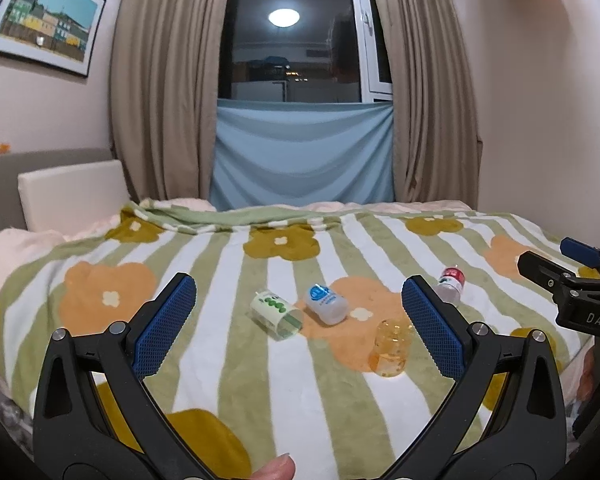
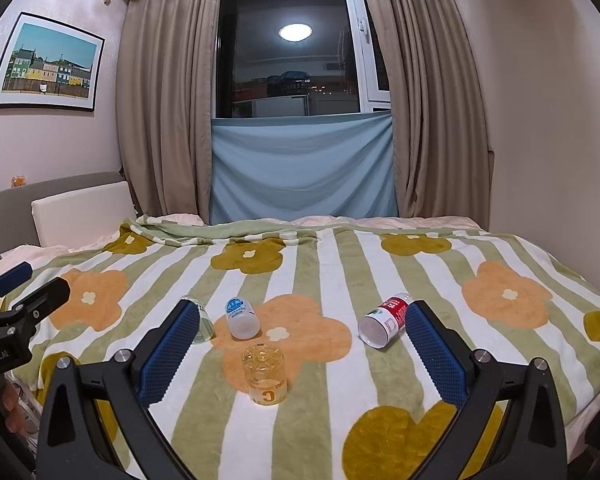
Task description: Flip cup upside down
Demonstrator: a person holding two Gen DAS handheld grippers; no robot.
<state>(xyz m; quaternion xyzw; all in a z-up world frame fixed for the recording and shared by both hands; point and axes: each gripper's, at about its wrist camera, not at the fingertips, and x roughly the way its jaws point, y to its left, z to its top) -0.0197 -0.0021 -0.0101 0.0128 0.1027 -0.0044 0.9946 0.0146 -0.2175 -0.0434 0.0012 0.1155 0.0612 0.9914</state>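
Observation:
A clear orange-tinted cup (image 2: 265, 374) stands upside down on the flowered blanket, its base up; it also shows in the left wrist view (image 1: 391, 348). My right gripper (image 2: 302, 328) is open and empty, its blue pads well apart on either side of the cup, a little short of it. My left gripper (image 1: 298, 302) is open and empty, with the cup near its right pad. Each gripper shows at the edge of the other's view: the right gripper (image 1: 576, 280), the left gripper (image 2: 16, 304).
Three small containers lie on their sides on the blanket (image 2: 380, 264): a green-labelled cup (image 1: 276, 314), a blue-topped white bottle (image 2: 241, 318) and a red-labelled one (image 2: 384, 320). Behind the bed are curtains (image 2: 164, 100), a window and a white cushion (image 2: 84, 212).

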